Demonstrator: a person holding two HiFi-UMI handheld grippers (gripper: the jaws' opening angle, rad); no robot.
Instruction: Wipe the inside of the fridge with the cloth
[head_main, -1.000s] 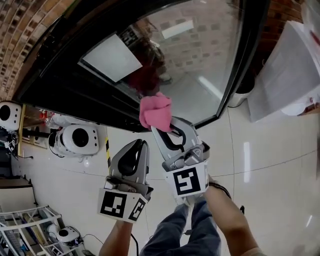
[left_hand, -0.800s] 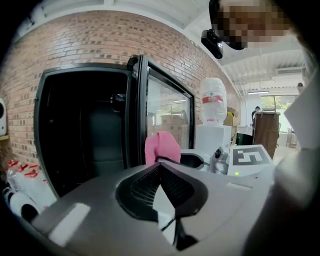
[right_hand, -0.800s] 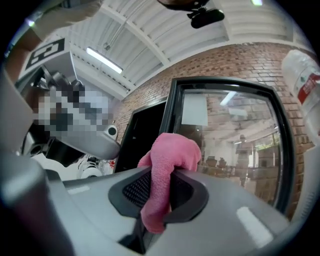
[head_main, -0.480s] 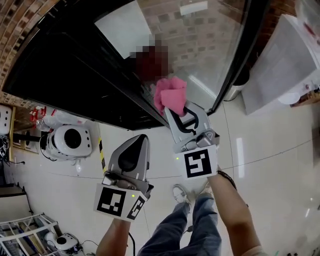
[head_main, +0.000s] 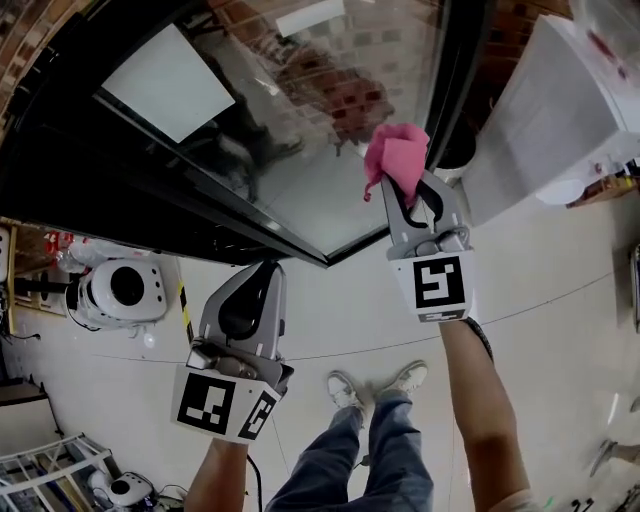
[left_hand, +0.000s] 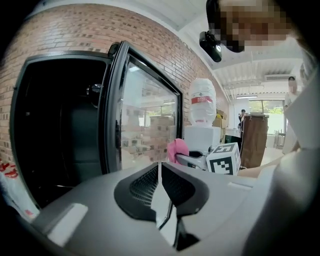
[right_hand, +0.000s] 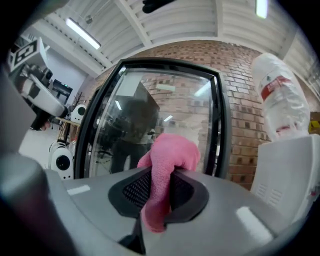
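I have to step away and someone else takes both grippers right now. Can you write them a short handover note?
Left gripper: shut, nothing between its jaws.
Right gripper: shut on the pink cloth, held up in front of the glass door, near its outer edge.
Fridge: door open; the dark interior lies past the door, away from the cloth.
Done: cloth in grip, door open.
Left: carry the cloth inside and wipe; the cloth is outside the fridge.
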